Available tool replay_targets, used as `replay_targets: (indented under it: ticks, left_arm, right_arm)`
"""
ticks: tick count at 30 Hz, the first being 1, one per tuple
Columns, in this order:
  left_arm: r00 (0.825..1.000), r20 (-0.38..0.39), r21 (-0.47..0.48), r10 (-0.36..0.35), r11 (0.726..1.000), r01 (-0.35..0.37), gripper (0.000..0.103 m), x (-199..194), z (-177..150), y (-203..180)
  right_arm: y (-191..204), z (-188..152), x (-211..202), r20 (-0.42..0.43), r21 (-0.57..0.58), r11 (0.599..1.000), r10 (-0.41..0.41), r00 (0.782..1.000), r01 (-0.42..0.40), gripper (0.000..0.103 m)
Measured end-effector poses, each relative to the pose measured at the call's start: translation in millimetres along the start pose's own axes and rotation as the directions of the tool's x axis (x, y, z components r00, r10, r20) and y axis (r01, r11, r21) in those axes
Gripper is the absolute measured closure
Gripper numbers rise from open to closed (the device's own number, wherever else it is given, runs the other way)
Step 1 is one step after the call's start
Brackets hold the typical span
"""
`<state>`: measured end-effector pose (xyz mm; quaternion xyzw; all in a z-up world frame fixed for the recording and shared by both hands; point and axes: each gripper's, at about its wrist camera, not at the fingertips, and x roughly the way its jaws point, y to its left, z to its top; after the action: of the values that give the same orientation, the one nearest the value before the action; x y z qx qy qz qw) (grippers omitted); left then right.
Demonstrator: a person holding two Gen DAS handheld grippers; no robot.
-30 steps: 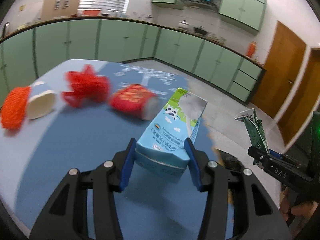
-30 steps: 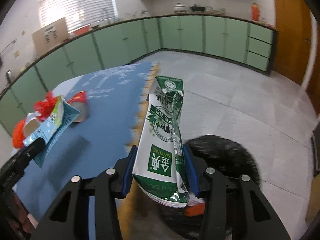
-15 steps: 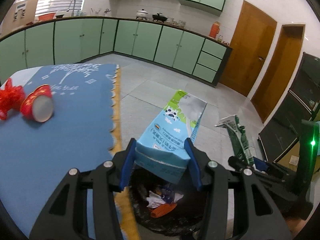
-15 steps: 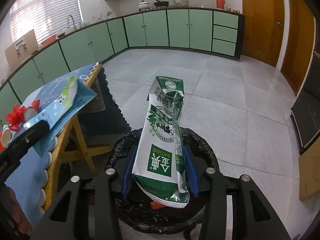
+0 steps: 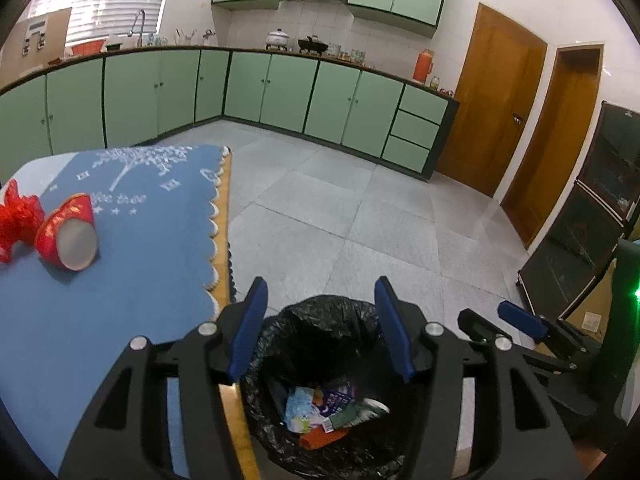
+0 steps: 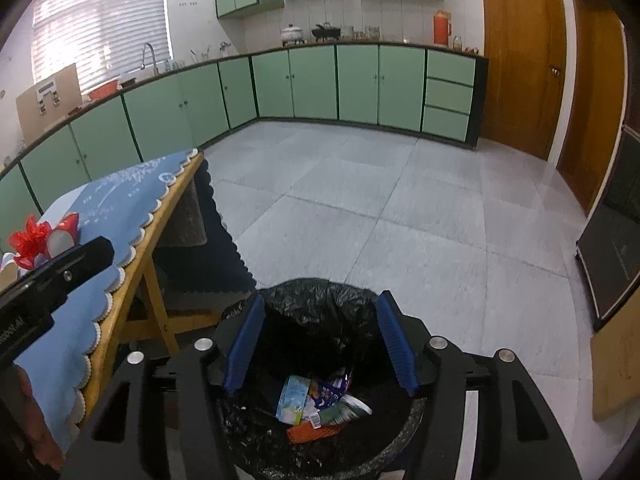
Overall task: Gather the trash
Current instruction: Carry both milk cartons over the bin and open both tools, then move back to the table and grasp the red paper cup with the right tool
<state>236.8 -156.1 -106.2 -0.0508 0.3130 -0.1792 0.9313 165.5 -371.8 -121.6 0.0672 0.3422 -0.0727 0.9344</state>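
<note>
Left wrist view: your left gripper (image 5: 318, 328) and right gripper (image 6: 320, 342) hang over the black-lined bin (image 5: 320, 316), jaws apart and empty. Cartons (image 6: 294, 398) lie inside. The red cup (image 5: 68, 232) and red ribbon (image 5: 18, 216) sit near the table edge (image 5: 222, 240); a careless sweep could knock them off.

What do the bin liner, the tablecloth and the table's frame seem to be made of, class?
Bin liner: thin black plastic film, probably; it is crinkled and glossy. Tablecloth: likely matte blue fabric, with white print and a scalloped edge. Table frame: apparently wood, yellowish and smooth.
</note>
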Motion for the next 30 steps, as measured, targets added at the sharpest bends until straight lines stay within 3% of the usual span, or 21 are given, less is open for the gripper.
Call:
replay_targets:
  ticks: [10, 18, 23, 30]
  left_arm:
    - [0.995, 0.073, -0.019, 0.064, 0.998, -0.063, 0.046, -41.6, 14.3, 32.0]
    - [0.978, 0.104, -0.074, 0.181, 0.982, -0.174, 0.041, -80.8, 18.2, 91.4]
    - [0.949, 0.109, -0.144, 0.294, 0.950, -0.278, 0.041, -107.5, 15.8, 151.9]
    - [0.884, 0.099, -0.226, 0.456, 0.876, -0.427, 0.041, -137.4, 10.8, 230.5]
  right_arm:
    - [31.9, 22.1, -24.6, 0.082, -0.033, 0.999, 0.033, 0.996, -0.030, 0.037]
    - [100.0, 39.0, -34.4, 0.116, -0.107, 0.987, 0.130, 0.985, -0.118, 0.031]
    - [160.3, 46.5, -31.0, 0.119, -0.155, 0.966, 0.225, 0.967, -0.205, 0.031]
    - [240.3, 48.6, -16.3, 0.102, -0.221, 0.929, 0.326, 0.940, -0.298, 0.031]
